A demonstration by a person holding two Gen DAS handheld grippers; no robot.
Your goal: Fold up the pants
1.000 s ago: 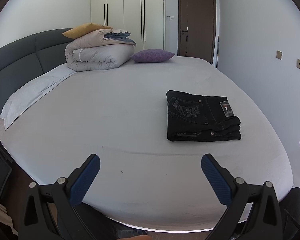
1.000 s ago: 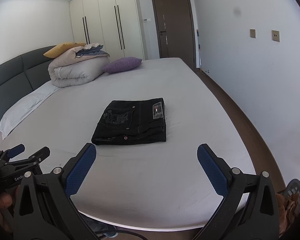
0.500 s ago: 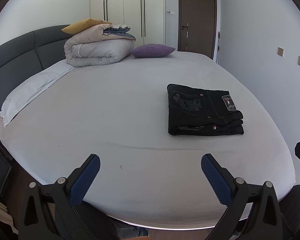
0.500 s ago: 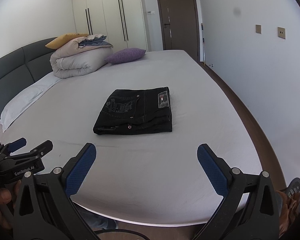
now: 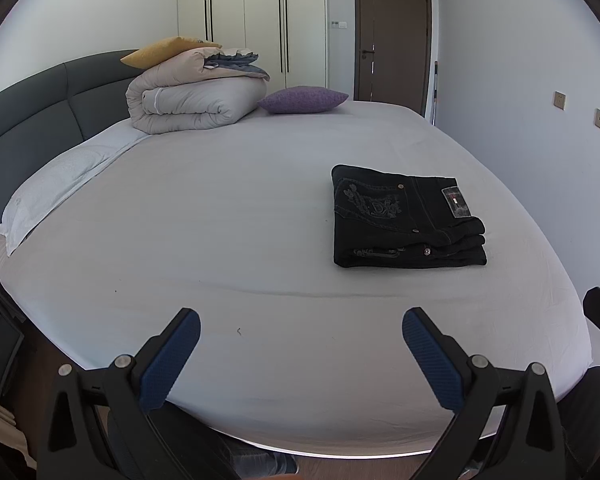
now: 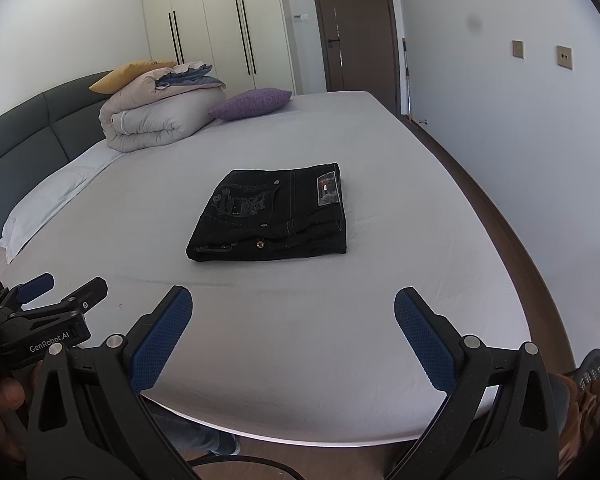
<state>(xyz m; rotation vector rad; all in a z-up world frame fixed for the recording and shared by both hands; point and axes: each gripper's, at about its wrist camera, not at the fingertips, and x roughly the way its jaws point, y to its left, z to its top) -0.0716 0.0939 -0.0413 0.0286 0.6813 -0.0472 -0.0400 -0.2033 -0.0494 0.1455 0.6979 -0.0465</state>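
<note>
One bed [image 5: 260, 208] carries one folded pair of black pants [image 5: 406, 222], one rolled duvet [image 5: 192, 104], one purple cushion [image 5: 302, 99], one yellow cushion [image 5: 160, 51], one white pillow [image 5: 56, 192]. Two wall switches [image 5: 559, 100], upper right. One door [image 5: 392, 36].

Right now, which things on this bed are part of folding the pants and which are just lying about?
Part of the job: black pants, folded on the sheet; left gripper and right gripper, jaws open.

Lying about: duvet, yellow pillow, purple pillow, white pillow.
</note>
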